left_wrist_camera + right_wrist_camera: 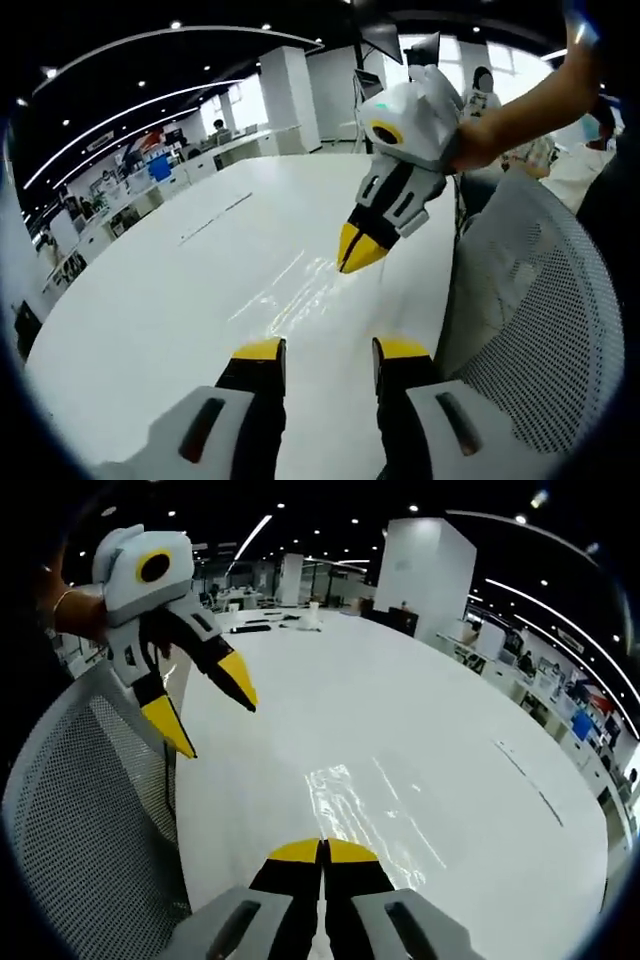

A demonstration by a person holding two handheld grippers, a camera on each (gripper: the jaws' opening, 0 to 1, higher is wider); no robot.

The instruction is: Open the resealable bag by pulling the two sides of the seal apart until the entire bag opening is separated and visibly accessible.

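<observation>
Tongs first: in the left gripper view the left gripper (328,348) rises from six o'clock with its yellow-tipped jaws spread, bare table between them. At one o'clock in that view the right gripper (360,248) hangs above the table in a person's hand (480,140), its yellow tips pressed together and holding nothing. In the right gripper view the right gripper (322,851) shows its jaws closed tip to tip at six o'clock, while the left gripper (205,710) hangs at ten o'clock with its jaws spread, held at a wrist with a thin bracelet.

The clear bag (365,815) lies flat on the table just beyond the right gripper's tips, showing mostly as glare; neither gripper touches it. In the left gripper view the bag (285,295) lies ahead of the spread jaws, toward twelve o'clock. Whether its seal is parted cannot be told.

The white table (160,290) is wide, round-edged and glossy. A grey mesh chair back (85,810) stands against its edge at eight o'clock. Around it is an open office with a dark ceiling, light strips and spots, white pillars (425,565) and desks. No writing is readable.
</observation>
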